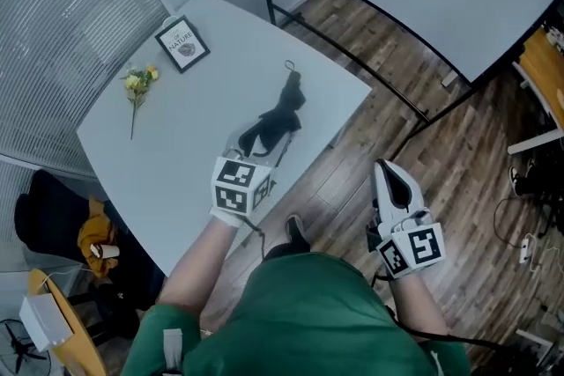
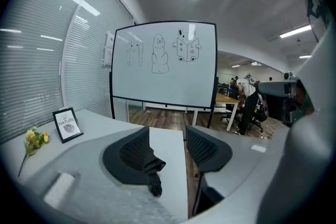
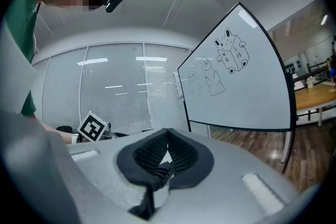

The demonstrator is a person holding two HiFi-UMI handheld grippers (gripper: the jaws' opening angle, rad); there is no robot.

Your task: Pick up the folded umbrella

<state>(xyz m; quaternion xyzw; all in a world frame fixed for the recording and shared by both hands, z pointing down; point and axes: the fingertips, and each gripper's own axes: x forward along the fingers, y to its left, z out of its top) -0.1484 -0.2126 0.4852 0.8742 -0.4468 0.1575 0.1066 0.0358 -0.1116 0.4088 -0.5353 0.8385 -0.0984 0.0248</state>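
Folded umbrella [image 1: 278,121] lies flat by the worktop's [image 1: 211,66] near edge, cord loop at the far end, so its near end is open to an approach from the person's side. The left gripper [image 2: 168,132] tilts slightly downward toward that end. Its jaws are parted and grip nothing, with the umbrella's tip showing just beside the left jaw. The right gripper [image 3: 168,132] is held level off the worktop, above the wooden floor [image 1: 414,145]. Its jaws are closed tip to tip on nothing, and it appears idle.

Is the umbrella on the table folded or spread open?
Folded: the umbrella lies on the table as a narrow, crumpled black bundle, no canopy spread.
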